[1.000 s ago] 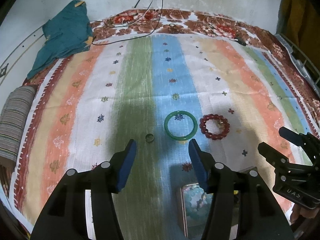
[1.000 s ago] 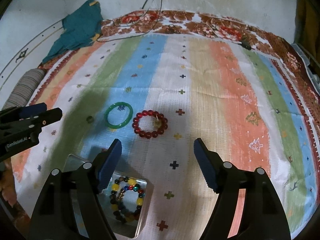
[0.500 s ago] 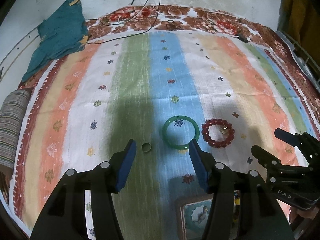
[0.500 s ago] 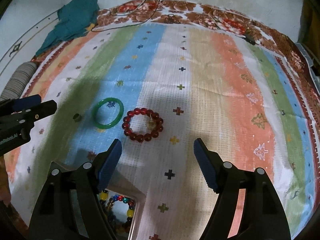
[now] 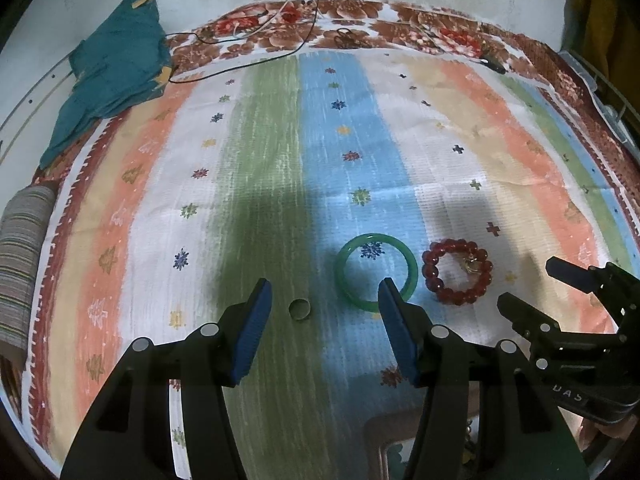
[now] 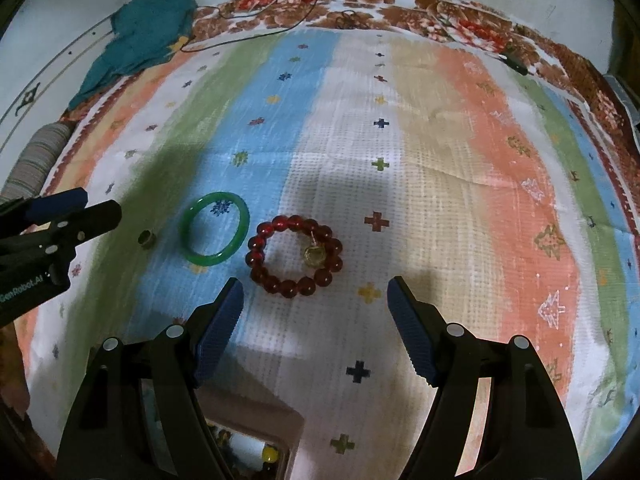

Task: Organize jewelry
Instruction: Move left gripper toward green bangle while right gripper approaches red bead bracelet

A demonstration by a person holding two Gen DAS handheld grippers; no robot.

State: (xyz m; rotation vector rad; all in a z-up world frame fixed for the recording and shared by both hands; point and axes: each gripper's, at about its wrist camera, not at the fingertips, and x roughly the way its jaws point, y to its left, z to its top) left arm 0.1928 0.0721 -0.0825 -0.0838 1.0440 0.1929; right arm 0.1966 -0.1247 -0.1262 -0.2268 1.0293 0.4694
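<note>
A green bangle (image 5: 376, 272) (image 6: 214, 234), a red bead bracelet (image 5: 457, 271) (image 6: 295, 255) with a small gold charm, and a small metal ring (image 5: 299, 309) (image 6: 146, 238) lie on the striped cloth. My left gripper (image 5: 325, 292) is open and empty, with the ring between its fingers and the bangle at its right finger. My right gripper (image 6: 315, 294) is open and empty, just short of the red bracelet. A jewelry box (image 6: 256, 428) with beads inside sits below, partly hidden by the fingers.
A teal cloth (image 5: 112, 72) lies at the far left corner. Black cables (image 5: 256, 40) and a small dark clip (image 5: 494, 65) lie along the far floral border. A striped roll (image 5: 20, 256) lies at the left edge.
Both grippers have moved forward toward the jewelry, which now sits closer to the fingertips. The box has slid lower in both views. Both jaws stay open.
</note>
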